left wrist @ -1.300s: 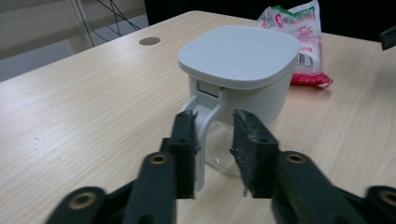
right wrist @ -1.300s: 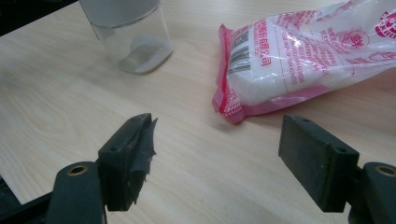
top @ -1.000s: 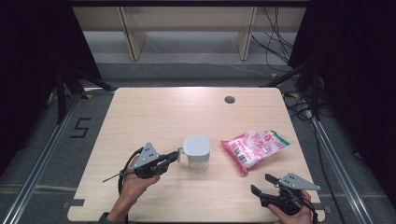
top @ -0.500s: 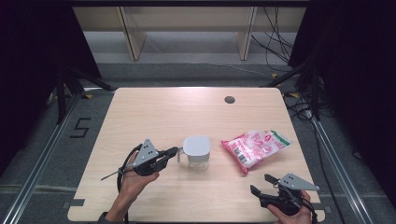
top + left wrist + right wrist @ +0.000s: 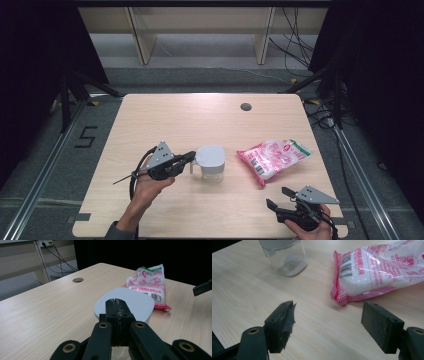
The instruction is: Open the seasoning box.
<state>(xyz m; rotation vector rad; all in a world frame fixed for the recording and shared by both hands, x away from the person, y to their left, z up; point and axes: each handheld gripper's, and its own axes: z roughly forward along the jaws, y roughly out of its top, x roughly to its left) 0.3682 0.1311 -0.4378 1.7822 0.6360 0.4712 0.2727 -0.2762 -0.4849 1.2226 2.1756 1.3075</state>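
My left gripper (image 5: 189,158) sits at nine o'clock of the lidded clear jar (image 5: 210,163) near the table (image 5: 200,120) centre, jaws pressed together at the lid's edge; whether they pinch anything I can't tell. I judge it's steadying the jar. My right gripper (image 5: 279,198) waits, jaws spread wide, at six o'clock of the pink bag (image 5: 272,157), lined up to take it.

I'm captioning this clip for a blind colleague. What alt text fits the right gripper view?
The right gripper hangs open just above a light wooden table, its two black jaws wide apart. Beyond them lies a pink and white sealed bag, and further left stands a clear jar with a white lid.
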